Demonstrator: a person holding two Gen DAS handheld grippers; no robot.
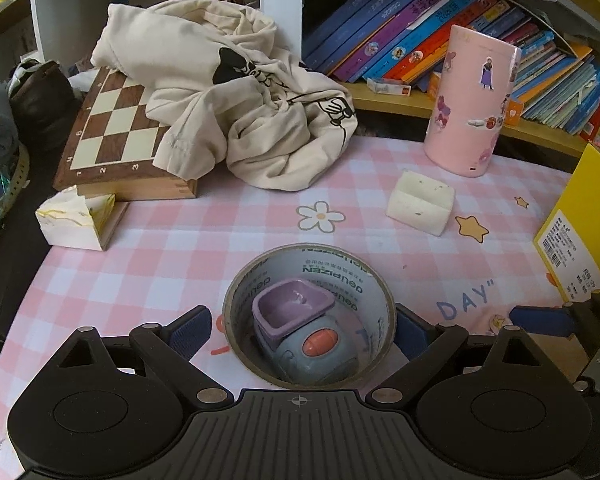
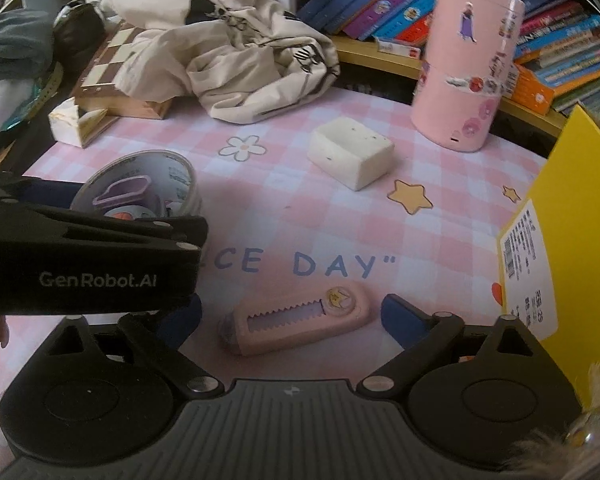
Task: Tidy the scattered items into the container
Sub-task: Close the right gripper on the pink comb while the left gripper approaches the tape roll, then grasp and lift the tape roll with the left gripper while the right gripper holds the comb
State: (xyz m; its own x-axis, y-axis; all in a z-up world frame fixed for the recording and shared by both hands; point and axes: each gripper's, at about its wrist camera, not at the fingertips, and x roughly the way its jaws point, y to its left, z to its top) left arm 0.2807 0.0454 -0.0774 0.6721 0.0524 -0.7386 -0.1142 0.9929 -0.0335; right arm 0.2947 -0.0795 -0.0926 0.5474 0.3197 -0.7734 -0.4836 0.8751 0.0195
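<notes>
Far left edge of the tabletop (image 1: pixel 180 248), pink check cloth: small torn white box (image 1: pixel 74 220), touching the front corner of a wooden chessboard case (image 1: pixel 116 136). Cream garment (image 1: pixel 236 92) heaped over the right half of the board and spilling onto the cloth.

Left gripper (image 1: pixel 302 330): jaws spread wide, one blue pad each side of an upright tape roll (image 1: pixel 310 316) near the front edge; whether the pads touch the roll I cannot tell. Inside the roll's core sits a grey toy with a lilac cup and an orange button (image 1: pixel 306 330).

Centre: white sponge block (image 2: pixel 350 152) on the cloth, apart from everything else.

Right gripper (image 2: pixel 290 320): released, jaws wide, straddling a pink flat case with a toothed lilac window (image 2: pixel 300 318) that lies on the cloth at the front edge below the print "DAY". Pads not touching it.

Back right: pink stickered cylinder (image 2: pixel 466 68), upright, in front of the bookshelf (image 1: pixel 440 28).

Right edge: yellow container wall (image 2: pixel 572 200) with a white barcode label, just beside the right jaw
</notes>
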